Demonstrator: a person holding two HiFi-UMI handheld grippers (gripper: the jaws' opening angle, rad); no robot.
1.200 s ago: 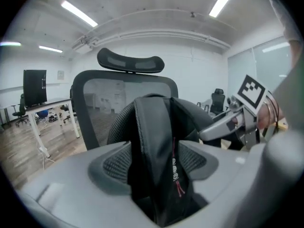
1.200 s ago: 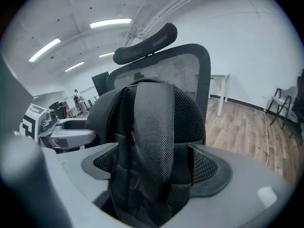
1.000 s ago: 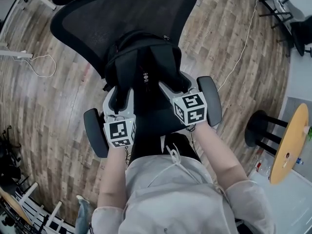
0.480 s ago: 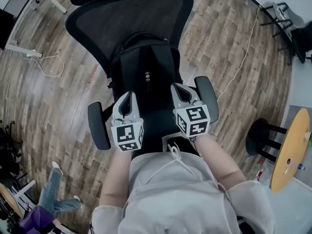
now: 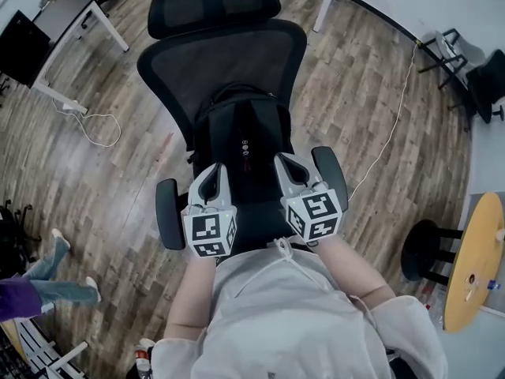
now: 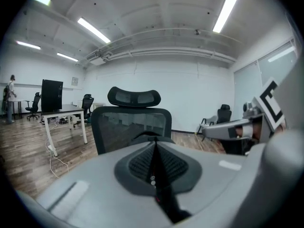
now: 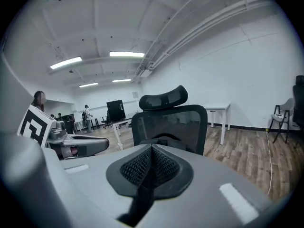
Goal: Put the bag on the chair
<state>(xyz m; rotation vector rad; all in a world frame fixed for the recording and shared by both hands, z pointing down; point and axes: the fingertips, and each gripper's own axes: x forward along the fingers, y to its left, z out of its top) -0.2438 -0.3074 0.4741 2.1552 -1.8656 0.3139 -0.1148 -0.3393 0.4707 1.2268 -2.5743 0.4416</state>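
**ITEM: BLACK BACKPACK, SEATED ON OFFICE CHAIR; BOTH GRIPPERS EMPTY**

Location: In the head view, the black backpack (image 5: 243, 144) is found upright on the seat of the office chair (image 5: 221, 61). It is leaned against the mesh backrest, between the left armrest (image 5: 167, 213) and the right armrest (image 5: 331, 172).

Tools: The left gripper (image 5: 213, 174) is held at 7 o'clock of the bag and the right gripper (image 5: 286, 164) at 5 o'clock. On each, the jaws are closed pad to pad and nothing is gripped. No strap is seen caught between them.

Status: Placement is judged complete, or nearly so.

Handling note: The withdrawal is best made straight back toward 6 o'clock, with both grippers kept level and clear of the armrests. The bag's lean should be checked, since a soft pack may slump forward off the seat edge.
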